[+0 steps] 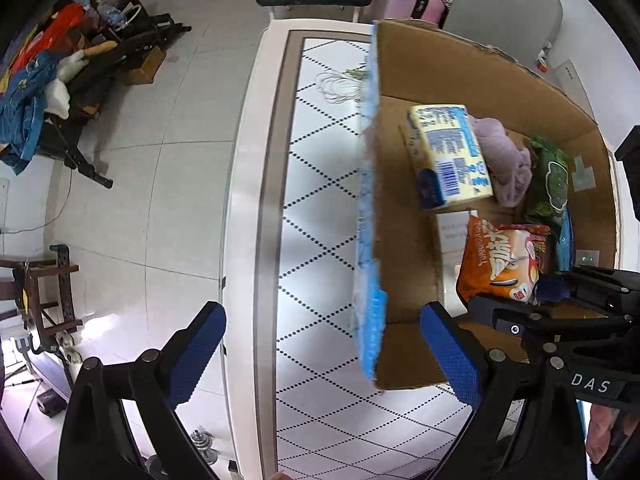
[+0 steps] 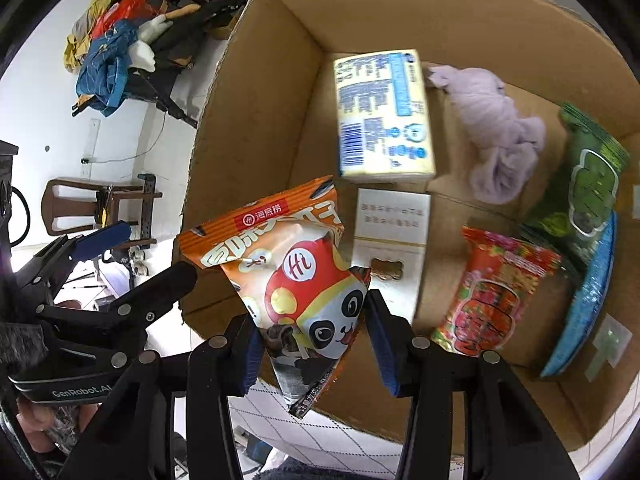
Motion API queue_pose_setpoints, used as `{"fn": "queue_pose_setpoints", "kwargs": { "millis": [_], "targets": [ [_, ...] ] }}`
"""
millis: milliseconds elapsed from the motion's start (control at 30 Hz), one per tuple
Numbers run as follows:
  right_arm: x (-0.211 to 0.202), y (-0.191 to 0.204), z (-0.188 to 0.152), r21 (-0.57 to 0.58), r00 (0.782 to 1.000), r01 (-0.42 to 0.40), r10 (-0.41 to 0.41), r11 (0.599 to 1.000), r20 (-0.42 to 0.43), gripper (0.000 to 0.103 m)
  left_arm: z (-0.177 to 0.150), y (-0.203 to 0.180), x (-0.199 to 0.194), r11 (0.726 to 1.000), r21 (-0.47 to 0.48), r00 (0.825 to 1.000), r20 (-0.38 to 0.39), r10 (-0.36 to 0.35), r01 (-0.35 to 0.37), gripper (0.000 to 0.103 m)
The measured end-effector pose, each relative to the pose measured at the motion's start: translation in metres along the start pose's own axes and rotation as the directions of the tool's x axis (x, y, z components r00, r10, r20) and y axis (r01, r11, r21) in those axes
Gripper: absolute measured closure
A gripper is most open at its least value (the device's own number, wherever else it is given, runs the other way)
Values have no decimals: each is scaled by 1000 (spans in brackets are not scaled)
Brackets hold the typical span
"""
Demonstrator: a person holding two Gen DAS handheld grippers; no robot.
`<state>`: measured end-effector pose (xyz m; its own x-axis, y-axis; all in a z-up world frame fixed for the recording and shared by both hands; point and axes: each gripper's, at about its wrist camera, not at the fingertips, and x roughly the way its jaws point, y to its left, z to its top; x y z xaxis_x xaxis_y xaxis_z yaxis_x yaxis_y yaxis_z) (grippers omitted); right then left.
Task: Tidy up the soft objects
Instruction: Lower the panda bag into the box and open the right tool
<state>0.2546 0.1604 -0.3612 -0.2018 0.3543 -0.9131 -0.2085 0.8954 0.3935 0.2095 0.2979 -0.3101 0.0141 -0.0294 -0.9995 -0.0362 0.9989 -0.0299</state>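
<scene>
The right gripper (image 2: 312,340) grasps an orange panda snack bag (image 2: 296,280) over the cardboard box (image 2: 440,12), at 9 o'clock of the red packet (image 2: 496,292); the left gripper (image 1: 324,356) stands released.

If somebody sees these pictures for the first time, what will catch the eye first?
The orange panda snack bag between the right gripper fingers, above the near edge of the cardboard box. Inside the box lie a yellow tissue pack, a lilac cloth and a green packet.
</scene>
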Motion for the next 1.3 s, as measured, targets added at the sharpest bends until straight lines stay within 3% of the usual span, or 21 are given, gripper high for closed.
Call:
{"fn": "queue_pose_setpoints", "kwargs": {
  "millis": [100, 233, 433, 567, 800, 900, 1000, 1300],
  "targets": [
    [6, 2, 5, 1, 1000, -21, 21, 1000, -13, 48, 0, 4, 2, 1000, -15, 1000, 1, -9, 9, 3],
    [7, 2, 7, 12, 1000, -21, 21, 1000, -11, 39, -2, 5, 0, 999, -30, 1000, 4, -24, 24, 3],
    [-13, -9, -3, 30, 996, 73, -75, 997, 51, 33, -2, -10, -15, 999, -26, 999, 38, -26, 27, 3],
    [-38, -25, -20, 70, 969, 208, -216, 976, 123, 31, -4, -31, -26, 999, -21, 997, 70, -23, 25, 3],
    [-80, -66, -52, 175, 932, 294, -322, 940, 165, 17, -11, -73, -36, 999, 9, 995, 88, -40, 39, 3],
    [-100, -81, -71, 215, 923, 293, -335, 932, 192, 10, -17, -91, -49, 999, 23, 993, 116, -38, 35, 3],
    [-118, -87, -85, 238, 918, 285, -336, 929, 212, 9, -23, -104, -66, 999, 36, 989, 142, -32, 27, 3],
    [-211, -78, -156, 280, 865, 290, -376, 915, 333, 7, -60, -138, -150, 998, 63, 965, 263, -13, -4, 3]
  ]
}}
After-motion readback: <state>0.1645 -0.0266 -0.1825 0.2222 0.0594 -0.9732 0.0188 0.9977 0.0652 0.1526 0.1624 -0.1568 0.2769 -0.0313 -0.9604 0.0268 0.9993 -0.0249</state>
